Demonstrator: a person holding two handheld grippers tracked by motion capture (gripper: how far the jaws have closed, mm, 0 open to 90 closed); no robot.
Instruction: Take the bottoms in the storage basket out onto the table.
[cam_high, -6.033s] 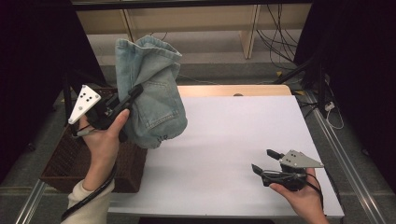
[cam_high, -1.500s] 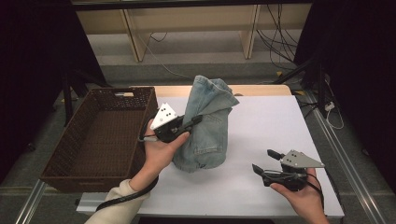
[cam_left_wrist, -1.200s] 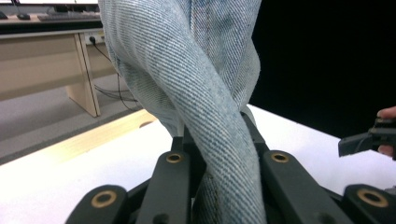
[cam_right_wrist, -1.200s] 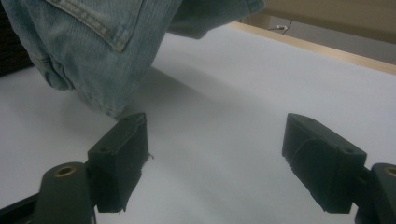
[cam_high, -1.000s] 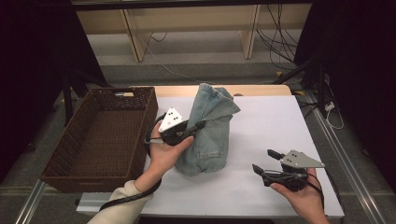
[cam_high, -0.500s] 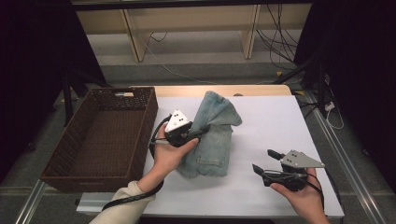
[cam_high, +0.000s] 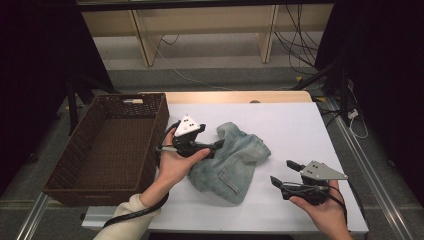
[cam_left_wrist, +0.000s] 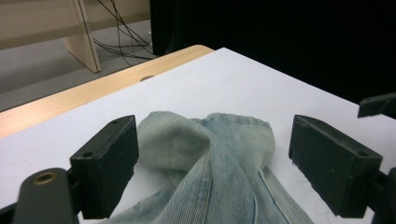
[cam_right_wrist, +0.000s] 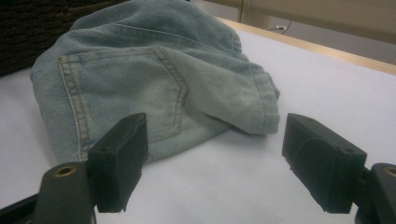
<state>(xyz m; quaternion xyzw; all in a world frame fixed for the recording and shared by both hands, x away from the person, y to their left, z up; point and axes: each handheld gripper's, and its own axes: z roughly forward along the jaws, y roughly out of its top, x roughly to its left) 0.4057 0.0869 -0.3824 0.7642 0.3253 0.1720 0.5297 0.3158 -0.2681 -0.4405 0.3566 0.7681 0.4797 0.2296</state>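
Jeans (cam_high: 231, 160) lie crumpled, apparently waistband toward basket (cam_high: 107, 145).

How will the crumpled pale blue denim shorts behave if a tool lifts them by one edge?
The crumpled pale blue denim shorts lie in soft folds, so they would likely hang limp. Thick seams and a stitched pocket suggest some weight; sliding seems unlikely.

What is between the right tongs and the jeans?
Nothing visible. Only bare white table lies between the open right tongs and the crumpled jeans.
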